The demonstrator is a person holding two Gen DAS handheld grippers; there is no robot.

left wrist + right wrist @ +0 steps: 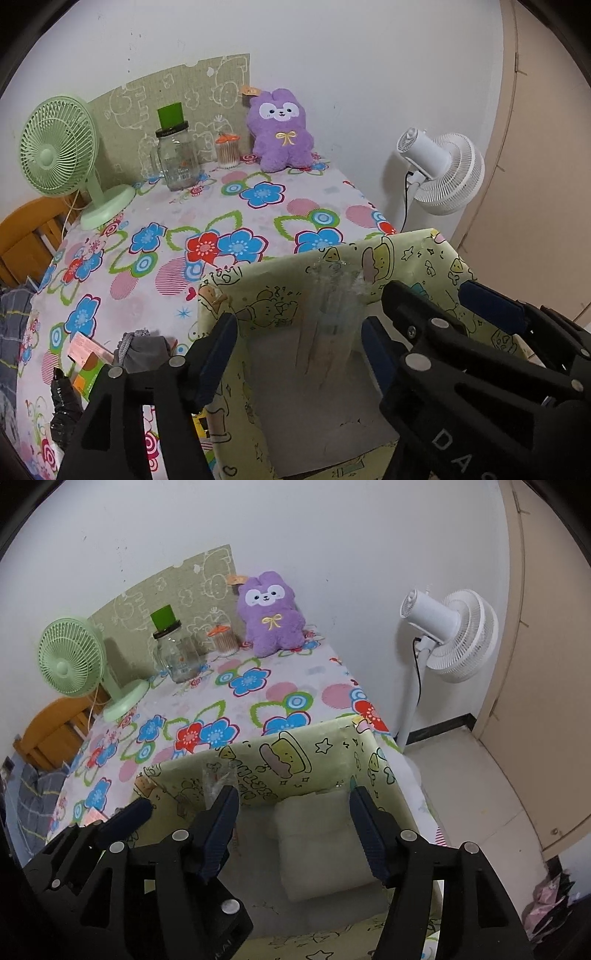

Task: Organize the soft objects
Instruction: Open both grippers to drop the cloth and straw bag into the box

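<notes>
While both tools hang over the open box, the risks sit closest to the jaws; the left hand-held gripper [295, 354] stands spread with nothing between its blue pads, and the right hand-held gripper [295, 830] is likewise spread, its pads flanking but not pressing the pale cream folded cloth [325, 849] that lies directly below it on the grey floor of the pale green cartoon-printed cardboard box [406, 254]. Since the two tools hang side by side and close together over the same opening, a careless lift or swing could knock their black frames together, or catch a finger on the box wall just ahead and drag the light box toward the near table edge on the right gripper's outer side; it looks easy to tip. If the right pads brush the cloth on rising, its fold could come undone. To the left gripper's outer side, a grey bunched fabric piece [144, 350] lies on the flower-patterned tablecloth [258, 206], seemingly not yet stored; a reach for it crosses nothing fragile. Well ahead, the purple plush rabbit with a yellow bow [280, 129] sits against the wall, and a clear glass jar with a black lid [177, 158] stands near it, so a sweeping reach for the plush could topple the jar.
</notes>
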